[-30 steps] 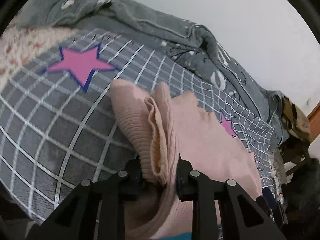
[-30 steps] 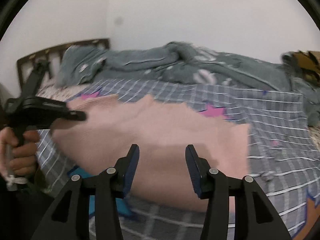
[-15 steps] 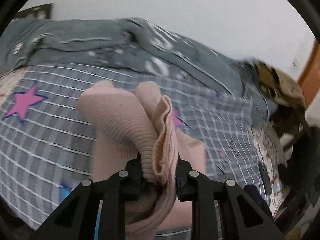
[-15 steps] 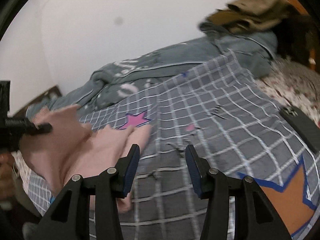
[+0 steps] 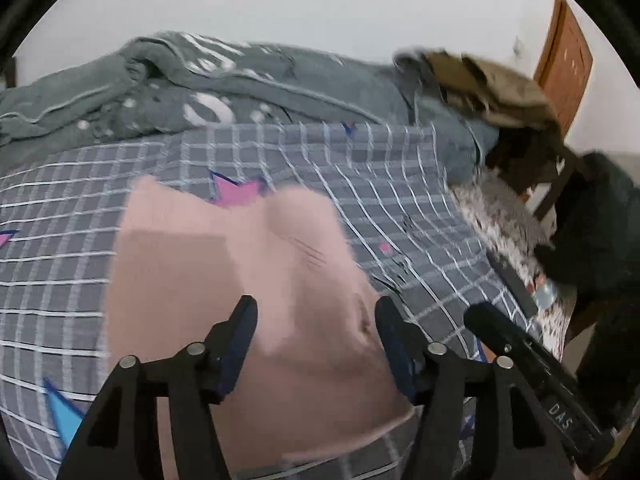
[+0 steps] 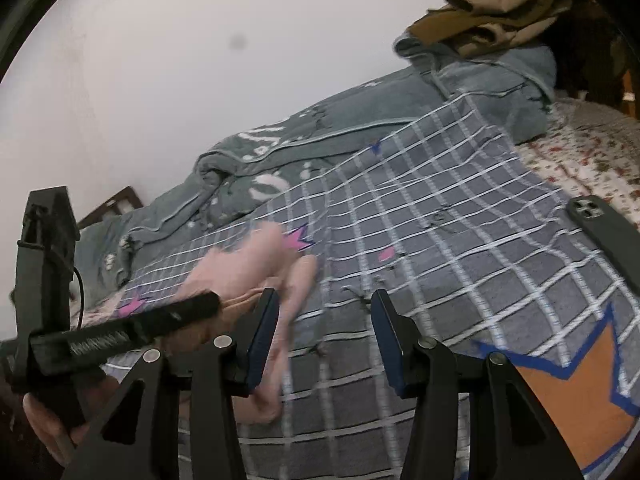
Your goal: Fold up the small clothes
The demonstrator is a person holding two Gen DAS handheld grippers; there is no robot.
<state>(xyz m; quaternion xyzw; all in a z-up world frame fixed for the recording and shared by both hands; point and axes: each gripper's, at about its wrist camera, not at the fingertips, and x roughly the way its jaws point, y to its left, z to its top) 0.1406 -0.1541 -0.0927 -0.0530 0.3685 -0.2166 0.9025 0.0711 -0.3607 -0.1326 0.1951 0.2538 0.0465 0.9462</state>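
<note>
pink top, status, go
Left gripper jaws just opened, pink top released onto grid blanket. Right gripper open, empty. Phone off to side.

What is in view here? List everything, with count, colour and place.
pink garment: one, pale pink, lying loose on the checked cover under the left gripper.
checked cover: one, grey with white grid and coloured stars, spread over the bed.
quilt: one, grey-green, bunched along the wall.
floral sheet: one, white with red print, at the bed's right edge.
brown clothes: one heap, olive brown, beyond the quilt.
phone: one, dark, on the cover's right.
left gripper: black, jaws just opened, pads off the garment.
right gripper: black, open, empty.
hand: one, holding the left gripper's handle.
</note>
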